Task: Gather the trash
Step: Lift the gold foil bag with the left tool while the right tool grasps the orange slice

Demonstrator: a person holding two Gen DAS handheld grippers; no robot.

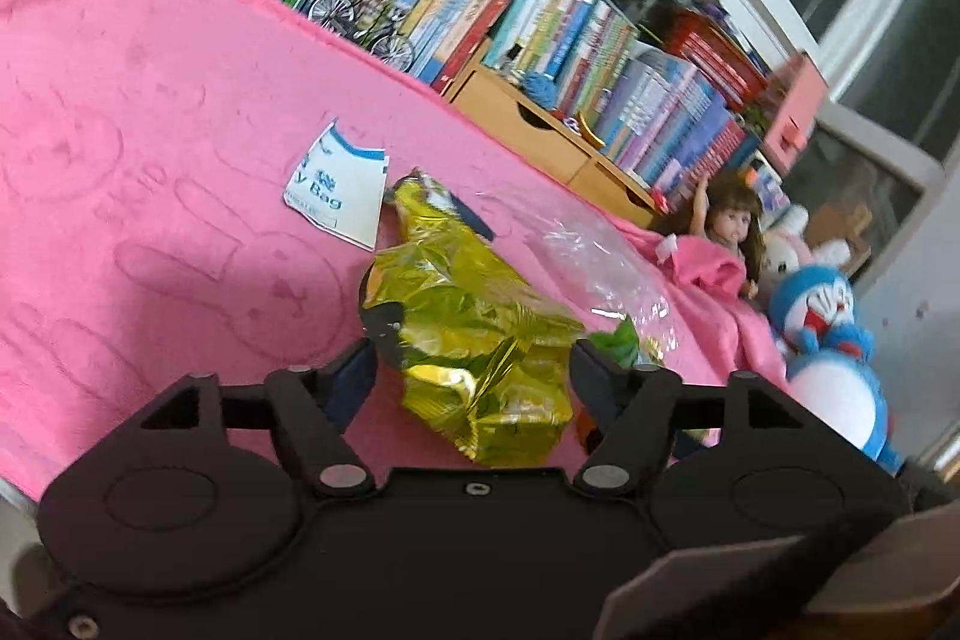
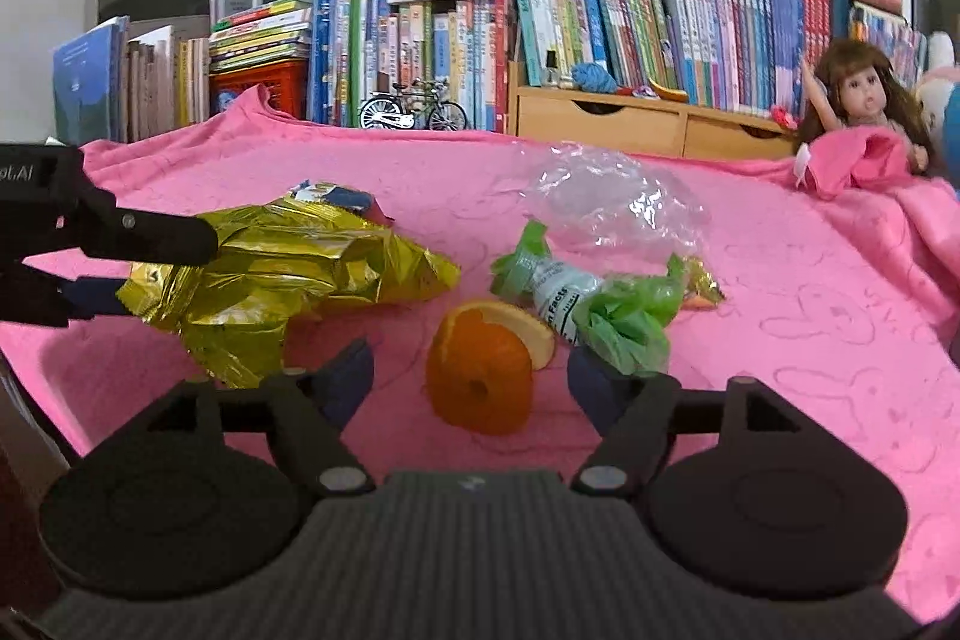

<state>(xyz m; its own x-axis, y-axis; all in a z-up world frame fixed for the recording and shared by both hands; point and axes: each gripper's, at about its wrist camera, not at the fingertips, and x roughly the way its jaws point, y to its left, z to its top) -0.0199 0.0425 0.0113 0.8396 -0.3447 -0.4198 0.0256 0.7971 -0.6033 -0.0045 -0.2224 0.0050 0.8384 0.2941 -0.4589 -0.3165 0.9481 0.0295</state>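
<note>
A crumpled gold foil bag (image 1: 474, 340) (image 2: 300, 274) lies on the pink blanket (image 1: 150, 130) (image 2: 810, 340). My left gripper (image 1: 474, 364) (image 2: 162, 274) is open, its fingers on either side of the bag's near end. In the right wrist view an orange peel (image 2: 480, 376) sits between the spread fingers of my right gripper (image 2: 471, 379), which is open, with gaps on both sides. A green and white wrapper (image 2: 576, 298) lies just beyond the right finger. A clear plastic bag (image 2: 612, 202) (image 1: 588, 250) lies behind it. A torn white and blue paper bag (image 1: 339, 187) lies further back.
A small gold-orange wrapper (image 2: 702, 286) lies right of the green one. A doll (image 2: 864, 100), a blue plush toy (image 1: 834, 340), a wooden drawer box (image 2: 630, 124), a model bicycle (image 2: 414, 109) and rows of books (image 2: 420, 40) line the blanket's far edge.
</note>
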